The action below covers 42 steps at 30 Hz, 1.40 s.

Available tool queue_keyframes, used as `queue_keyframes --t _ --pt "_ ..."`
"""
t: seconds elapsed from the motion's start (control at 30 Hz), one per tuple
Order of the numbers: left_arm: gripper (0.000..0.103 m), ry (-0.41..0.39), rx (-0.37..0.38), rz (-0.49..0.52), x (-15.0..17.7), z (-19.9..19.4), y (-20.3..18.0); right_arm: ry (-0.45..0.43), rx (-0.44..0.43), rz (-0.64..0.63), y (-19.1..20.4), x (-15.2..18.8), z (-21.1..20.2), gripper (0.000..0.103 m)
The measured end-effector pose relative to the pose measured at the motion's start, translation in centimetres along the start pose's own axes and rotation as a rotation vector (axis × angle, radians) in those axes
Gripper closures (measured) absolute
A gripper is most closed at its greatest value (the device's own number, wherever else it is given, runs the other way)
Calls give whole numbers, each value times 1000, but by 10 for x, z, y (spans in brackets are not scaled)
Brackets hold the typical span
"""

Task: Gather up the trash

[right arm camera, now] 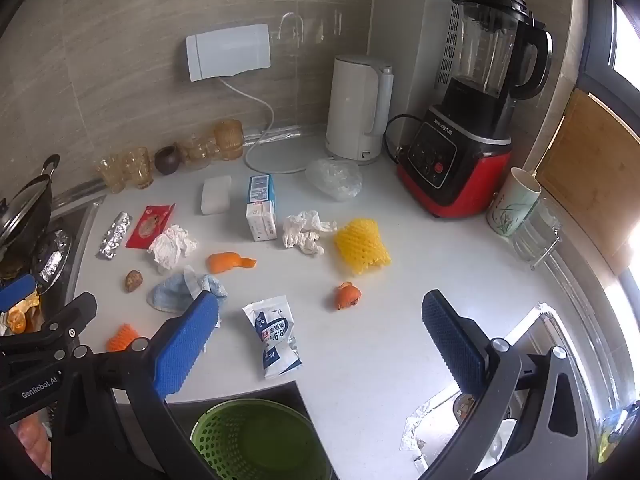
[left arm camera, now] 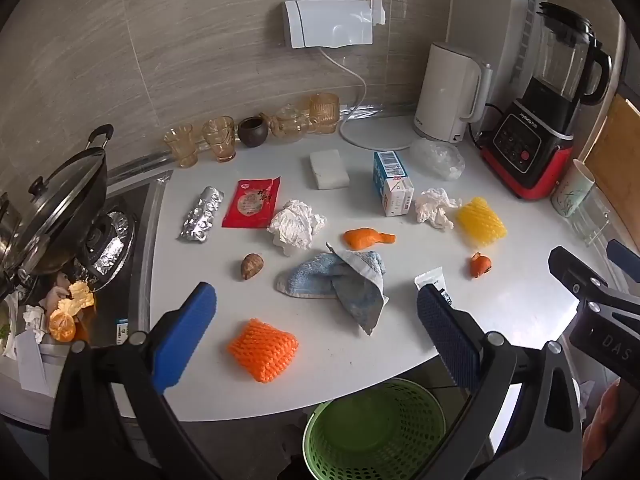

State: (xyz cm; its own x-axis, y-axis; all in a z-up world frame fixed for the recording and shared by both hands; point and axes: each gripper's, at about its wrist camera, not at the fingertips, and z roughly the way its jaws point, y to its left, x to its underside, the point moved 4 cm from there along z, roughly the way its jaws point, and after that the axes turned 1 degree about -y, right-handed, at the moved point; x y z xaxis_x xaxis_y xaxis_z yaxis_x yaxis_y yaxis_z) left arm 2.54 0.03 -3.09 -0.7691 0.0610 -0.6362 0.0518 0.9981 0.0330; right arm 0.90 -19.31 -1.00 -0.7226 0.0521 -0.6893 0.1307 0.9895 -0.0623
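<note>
Trash lies scattered on the white counter (left arm camera: 500,320): an orange foam net (left arm camera: 264,354), a yellow foam net (left arm camera: 481,221), orange peels (left arm camera: 366,237) (right arm camera: 348,295), crumpled tissues (left arm camera: 295,225) (right arm camera: 306,232), a red wrapper (left arm camera: 252,202), a foil strip (left arm camera: 201,214), a milk carton (left arm camera: 393,182), a nut shell (left arm camera: 251,266) and a white wipes packet (right arm camera: 276,336). A green mesh bin (left arm camera: 376,428) (right arm camera: 256,440) stands below the counter's front edge. My left gripper (left arm camera: 316,332) is open and empty above the front edge. My right gripper (right arm camera: 320,340) is open and empty over the packet.
A blue cloth (left arm camera: 340,280) lies mid-counter. Glass cups (left arm camera: 218,138), a white kettle (left arm camera: 452,92) and a red blender (left arm camera: 536,132) stand along the back wall. A stove with a lidded wok (left arm camera: 56,200) is at left. A sink (right arm camera: 480,420) is at right.
</note>
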Motion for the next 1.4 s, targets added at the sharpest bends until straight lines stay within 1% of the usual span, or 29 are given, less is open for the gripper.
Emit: queue_keyframes --t 0.07,0.1,0.13,0.6,0.67,0.93,1.17,1.37,1.4 --pt "7 1 1 -11 -1 0 0 3 -1 -2 1 1 0 2" --pt "7 -6 -12 0 0 -2 -3 3 -1 -3 1 1 0 2" --pt "7 -4 27 -11 1 -1 3 3 -1 -4 1 1 -1 2" --pt "7 1 19 -16 4 2 2 6 -5 2 5 0 0 2" --pt "7 2 13 -14 4 2 -3 4 -5 0 6 0 0 2" --pt "7 4 26 -22 3 1 -6 4 -7 -1 9 -2 0 2" --pt "7 10 22 -36 3 2 0 5 -5 -11 14 -3 0 2" --pt "7 8 17 -30 3 0 -4 5 -8 -8 14 -2 0 2" --pt "7 10 20 -30 1 2 3 4 -8 -7 15 -2 0 2"
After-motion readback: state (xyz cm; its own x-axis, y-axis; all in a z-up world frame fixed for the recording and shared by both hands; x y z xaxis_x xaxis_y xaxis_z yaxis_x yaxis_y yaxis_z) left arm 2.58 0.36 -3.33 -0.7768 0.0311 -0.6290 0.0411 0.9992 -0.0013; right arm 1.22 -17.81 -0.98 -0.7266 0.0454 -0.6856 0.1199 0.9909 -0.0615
